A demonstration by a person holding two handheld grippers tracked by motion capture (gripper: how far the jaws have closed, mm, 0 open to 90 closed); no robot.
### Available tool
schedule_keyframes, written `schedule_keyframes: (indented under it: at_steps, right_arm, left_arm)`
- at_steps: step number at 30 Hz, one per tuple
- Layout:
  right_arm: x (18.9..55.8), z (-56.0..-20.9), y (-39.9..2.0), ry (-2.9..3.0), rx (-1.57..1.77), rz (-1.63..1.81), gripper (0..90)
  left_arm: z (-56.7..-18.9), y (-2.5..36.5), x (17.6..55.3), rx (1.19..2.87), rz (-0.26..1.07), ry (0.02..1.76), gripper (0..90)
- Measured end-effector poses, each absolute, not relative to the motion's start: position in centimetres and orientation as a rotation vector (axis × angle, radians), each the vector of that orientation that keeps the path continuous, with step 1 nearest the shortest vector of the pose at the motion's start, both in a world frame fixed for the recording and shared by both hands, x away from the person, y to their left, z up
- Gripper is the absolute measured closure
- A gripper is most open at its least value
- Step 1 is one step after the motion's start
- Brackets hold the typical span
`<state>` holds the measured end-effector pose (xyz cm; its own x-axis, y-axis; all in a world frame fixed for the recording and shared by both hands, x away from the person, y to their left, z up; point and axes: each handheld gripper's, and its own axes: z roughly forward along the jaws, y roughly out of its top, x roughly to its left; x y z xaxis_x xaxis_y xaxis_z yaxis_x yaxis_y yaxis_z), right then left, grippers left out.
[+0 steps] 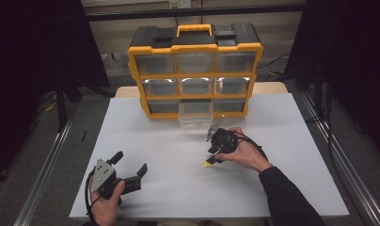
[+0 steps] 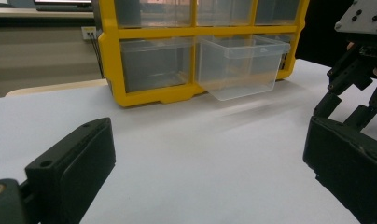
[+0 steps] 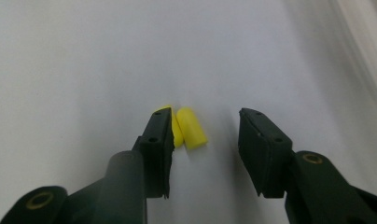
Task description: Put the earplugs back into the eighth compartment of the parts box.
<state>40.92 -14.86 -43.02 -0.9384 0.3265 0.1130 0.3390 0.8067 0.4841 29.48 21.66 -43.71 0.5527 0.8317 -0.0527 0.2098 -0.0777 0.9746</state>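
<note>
The left claw [image 1: 131, 165] was seen at about 7 o'clock on the white bench [image 1: 282, 179] in the high view, held in a hand [image 1: 106, 202] with its jaws spread wide and nothing between them. In the left gripper view the same jaws stood far apart over bare bench surface. Ahead of it, at 12 o'clock on the bench, a yellow and black drawer cabinet [image 1: 195, 75] was placed upright, and a clear drawer [image 1: 195, 115] was pulled partly out of the middle of its bottom row. The drawer [image 2: 240, 65] was seen jutting forward from the cabinet [image 2: 154, 95] in the left gripper view as well. Right of centre, the right claw [image 1: 210, 159] was pointed down toward 7 o'clock at two small yellow pieces [image 1: 207, 164] lying on the bench. In the right gripper view one yellow piece [image 3: 191, 127] was seen lying between the jaws, just beside the left jaw, and the other was half hidden behind that jaw. The right claw [image 3: 205, 140] was part-way closed, its right jaw clear of the pieces, so no grip was made
</note>
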Motion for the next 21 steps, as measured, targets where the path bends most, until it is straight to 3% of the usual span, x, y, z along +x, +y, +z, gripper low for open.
schedule_keyframes:
  at_steps: [21]
  right_arm:
    - [40.96,-43.70,-14.37,-2.940,-0.495,-0.747,76.7]
  left_arm:
    - [-43.73,21.65,29.46,1.605,0.645,0.902,2.3]
